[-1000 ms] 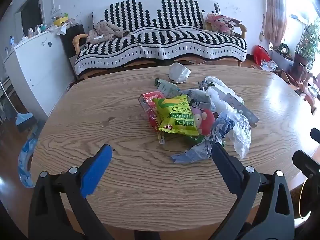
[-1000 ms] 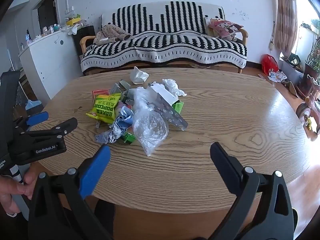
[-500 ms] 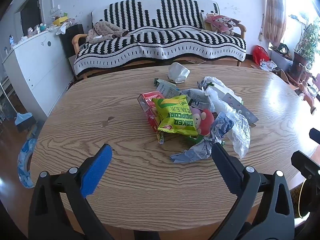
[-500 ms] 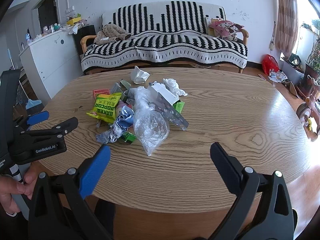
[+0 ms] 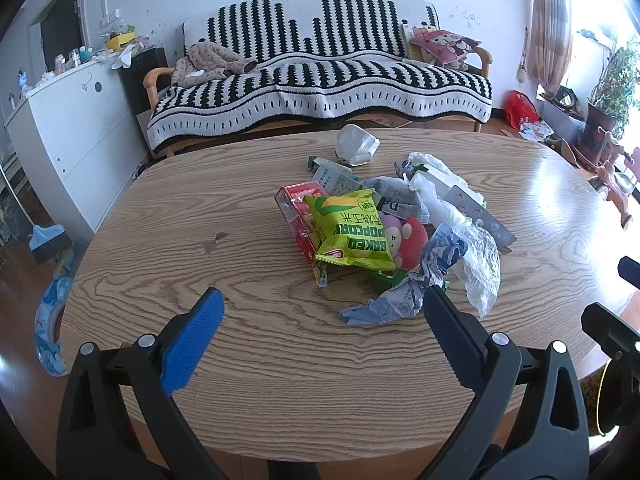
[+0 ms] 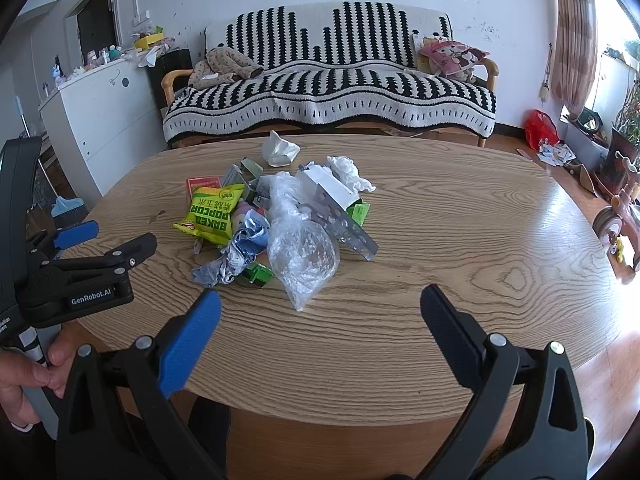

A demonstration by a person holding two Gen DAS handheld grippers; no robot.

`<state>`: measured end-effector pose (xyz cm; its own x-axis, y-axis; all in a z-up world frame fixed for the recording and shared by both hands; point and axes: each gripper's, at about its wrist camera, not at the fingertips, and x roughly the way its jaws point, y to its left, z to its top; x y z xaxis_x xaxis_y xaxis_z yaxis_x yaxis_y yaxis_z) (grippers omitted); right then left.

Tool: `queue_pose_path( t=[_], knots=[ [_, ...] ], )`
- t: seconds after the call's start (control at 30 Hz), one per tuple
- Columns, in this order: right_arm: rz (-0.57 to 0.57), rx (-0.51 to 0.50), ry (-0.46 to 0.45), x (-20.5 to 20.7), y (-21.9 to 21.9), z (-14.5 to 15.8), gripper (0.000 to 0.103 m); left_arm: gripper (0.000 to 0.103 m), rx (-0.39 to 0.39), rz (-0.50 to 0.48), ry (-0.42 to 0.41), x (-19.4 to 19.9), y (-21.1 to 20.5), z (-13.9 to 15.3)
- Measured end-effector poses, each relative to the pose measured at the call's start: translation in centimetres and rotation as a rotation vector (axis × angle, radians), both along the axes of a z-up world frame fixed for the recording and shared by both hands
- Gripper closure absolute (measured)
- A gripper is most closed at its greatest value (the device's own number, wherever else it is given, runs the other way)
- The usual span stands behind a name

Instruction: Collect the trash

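Left wrist view: my left gripper (image 5: 320, 316) hovers over the near edge of the oval wood-grain surface (image 5: 160, 220), jaws spread wide and holding nothing. Ahead of it, at mid-surface, lies the heap of trash: a yellow-green "Baked Popcorn" snack bag (image 5: 352, 228) lying partly over a red cardboard carton (image 5: 294, 208), a crumpled blue-grey paper wrapper (image 5: 404, 292) nearest the jaws, a clear crinkled plastic bag (image 5: 476, 256) and a silver blister strip (image 5: 480, 216) to the right. A crumpled white tissue (image 5: 356, 145) sits apart, on the far side of the heap.

Right wrist view: my right gripper (image 6: 320, 308) is likewise held above the near edge, jaws spread and empty, with the clear plastic bag (image 6: 302, 256) just ahead of them. The left gripper (image 6: 108, 246) appears at left, gripped by a hand (image 6: 30, 376). Behind the surface stands a black-and-white striped sofa (image 6: 332, 92).
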<state>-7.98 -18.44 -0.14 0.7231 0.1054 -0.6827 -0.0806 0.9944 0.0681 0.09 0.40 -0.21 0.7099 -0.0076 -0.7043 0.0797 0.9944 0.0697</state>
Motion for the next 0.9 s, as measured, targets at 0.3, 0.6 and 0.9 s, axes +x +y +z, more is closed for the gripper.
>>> queue_pose_path(
  t=[0.3, 0.6, 0.9],
  knots=[
    [0.0, -0.001, 0.001, 0.0, 0.0, 0.0, 0.006, 0.006, -0.003, -0.003, 0.005, 0.0, -0.1, -0.3],
    [0.001, -0.003, 0.002, 0.0, 0.0, 0.0, 0.006, 0.006, -0.002, -0.004, 0.007, 0.0, -0.1, -0.3],
    [0.027, 0.024, 0.016, 0.4, 0.0, -0.8, 0.006, 0.006, -0.004, 0.06, 0.032, 0.7, 2.6, -1.1]
  ],
)
